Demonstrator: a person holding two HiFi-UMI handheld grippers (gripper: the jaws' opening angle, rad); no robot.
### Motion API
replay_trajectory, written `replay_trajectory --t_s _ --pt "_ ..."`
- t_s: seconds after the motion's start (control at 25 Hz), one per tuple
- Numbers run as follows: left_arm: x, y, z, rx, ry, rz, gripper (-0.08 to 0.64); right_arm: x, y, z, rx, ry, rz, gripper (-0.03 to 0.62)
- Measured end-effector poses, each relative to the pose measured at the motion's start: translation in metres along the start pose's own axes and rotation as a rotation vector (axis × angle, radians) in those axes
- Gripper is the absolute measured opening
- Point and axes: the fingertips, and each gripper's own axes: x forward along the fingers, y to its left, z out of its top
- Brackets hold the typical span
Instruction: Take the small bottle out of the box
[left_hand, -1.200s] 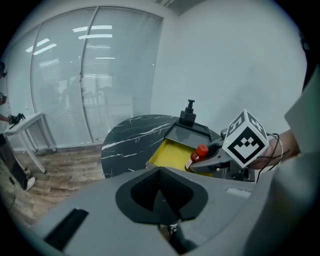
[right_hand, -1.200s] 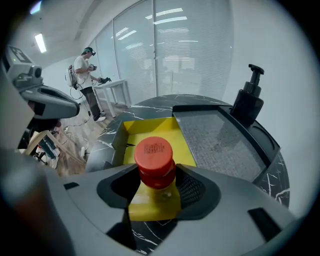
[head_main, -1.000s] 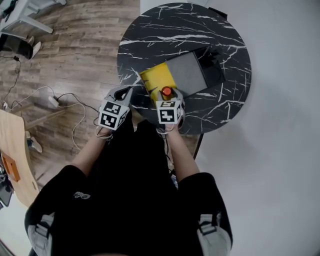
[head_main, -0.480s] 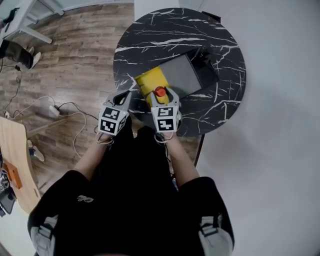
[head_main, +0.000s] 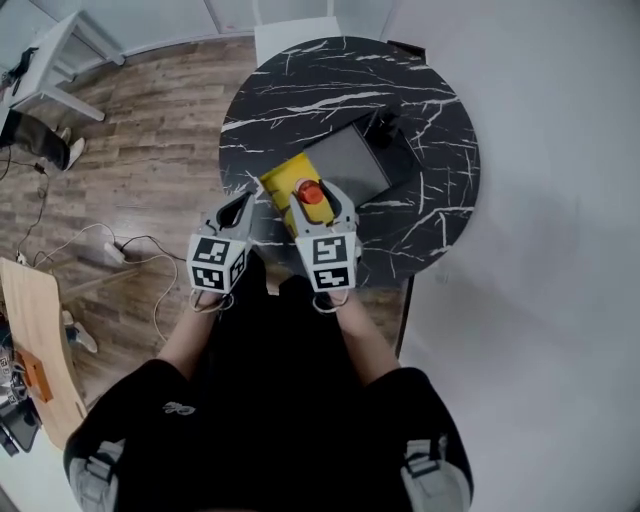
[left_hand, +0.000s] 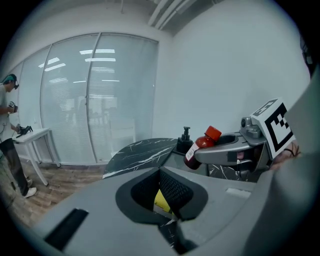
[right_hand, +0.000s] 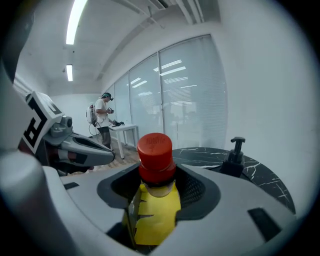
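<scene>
While left tongs (left_hand: 172, 222) sit closed, empty | right tongs (head_main: 317, 197) clamp small bottle (right_hand: 156, 155)

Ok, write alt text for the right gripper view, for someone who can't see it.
The right gripper has its grey jaws shut on a small bottle with a red cap, held above a yellow box. Left of it is the left gripper; behind, a round black marble table with a black pump bottle.

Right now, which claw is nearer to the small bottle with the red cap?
Right. The right claw is shut on the small bottle, holding it over the yellow box. The left claw is apart from it, to its left, and empty.
</scene>
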Motion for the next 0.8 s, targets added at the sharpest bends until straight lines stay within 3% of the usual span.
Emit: replay_trajectory --t_s 0.28,0.8 --pt "-0.005 -0.01 0.05 0.051 -0.1 -0.008 -0.002 -0.022 -0.007 0.042 -0.005 -0.099 -0.004 0.21" --pt "-0.016 -0.025 0.104 0.106 -0.203 -0.018 -0.002 -0.052 -0.009 0.091 -0.051 -0.189 -0.012 0.21"
